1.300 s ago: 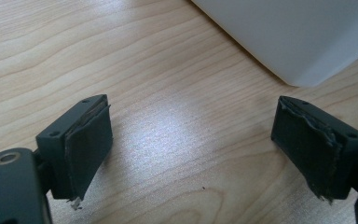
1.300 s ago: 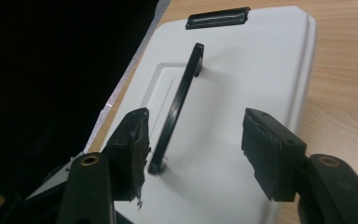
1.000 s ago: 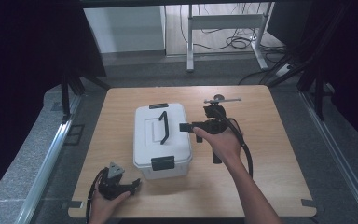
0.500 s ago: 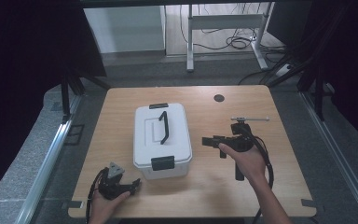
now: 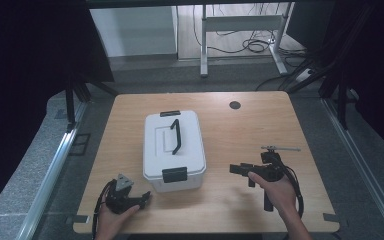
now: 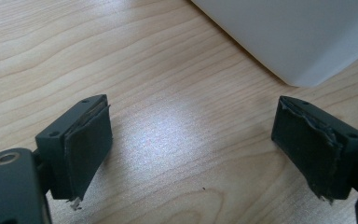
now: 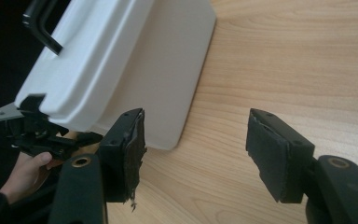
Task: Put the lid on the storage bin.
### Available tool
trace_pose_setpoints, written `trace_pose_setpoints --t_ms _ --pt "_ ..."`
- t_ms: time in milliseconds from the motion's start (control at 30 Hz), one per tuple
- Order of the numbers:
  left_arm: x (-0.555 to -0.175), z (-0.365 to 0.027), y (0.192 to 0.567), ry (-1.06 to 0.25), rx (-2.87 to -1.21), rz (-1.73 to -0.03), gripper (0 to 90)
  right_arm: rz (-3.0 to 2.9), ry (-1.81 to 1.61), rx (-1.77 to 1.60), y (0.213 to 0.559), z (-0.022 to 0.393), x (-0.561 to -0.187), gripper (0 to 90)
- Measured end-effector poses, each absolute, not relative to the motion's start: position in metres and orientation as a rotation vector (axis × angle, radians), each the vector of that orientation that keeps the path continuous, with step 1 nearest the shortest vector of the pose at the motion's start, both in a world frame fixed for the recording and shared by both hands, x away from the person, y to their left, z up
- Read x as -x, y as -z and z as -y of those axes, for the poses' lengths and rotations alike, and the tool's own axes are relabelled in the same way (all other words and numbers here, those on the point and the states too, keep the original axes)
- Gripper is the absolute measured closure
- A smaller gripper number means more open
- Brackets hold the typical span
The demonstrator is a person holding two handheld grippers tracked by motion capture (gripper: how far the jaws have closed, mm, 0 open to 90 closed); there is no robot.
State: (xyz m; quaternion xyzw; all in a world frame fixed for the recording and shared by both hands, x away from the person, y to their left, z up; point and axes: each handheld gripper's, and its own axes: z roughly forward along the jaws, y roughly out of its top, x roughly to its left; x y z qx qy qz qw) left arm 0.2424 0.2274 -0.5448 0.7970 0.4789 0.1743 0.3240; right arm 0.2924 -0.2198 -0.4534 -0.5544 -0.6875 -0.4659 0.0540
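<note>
A white lidded box (image 5: 174,150) with a black handle and black latches stands in the middle of the wooden table (image 5: 230,135). My left gripper (image 5: 144,198) rests near the front edge, just left of the box's near corner, open with nothing between its fingers. In the left gripper view the gripper (image 6: 196,144) stands over bare wood and the box corner (image 6: 298,37) lies just beyond. My right gripper (image 5: 236,169) hovers right of the box, open and pointing at it. The right gripper view has this gripper (image 7: 200,149) empty and the box (image 7: 121,60) ahead.
A small dark round grommet (image 5: 235,105) sits in the table top near the back edge. Metal rails run along both sides of the table. Behind it are desk legs and cables on the floor (image 5: 250,45). The other hand with its gripper (image 7: 42,135) appears beside the box.
My right gripper has drawn away from the box's handle, moving right and toward the front of the table. The left gripper and the box have stayed put.
</note>
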Motion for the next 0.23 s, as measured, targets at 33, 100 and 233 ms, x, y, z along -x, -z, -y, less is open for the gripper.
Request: trace_pose_setpoints --t_ms 33,100,233 --pt "-0.2424 -0.2274 0.5448 -0.457 -2.091 -1.256 12.1 2.089 1.403 1.684 0.4541 0.22 -0.2929 37.4" --pt "-0.2424 -0.2273 0.5448 -0.457 -2.09 -1.256 12.1 2.084 1.427 1.674 0.4512 0.2201 -0.2933 37.4" --pt "-0.2424 -0.2273 0.5448 -0.457 -2.09 -1.257 12.0 2.104 1.426 1.655 0.4509 0.2196 -0.2908 37.2"
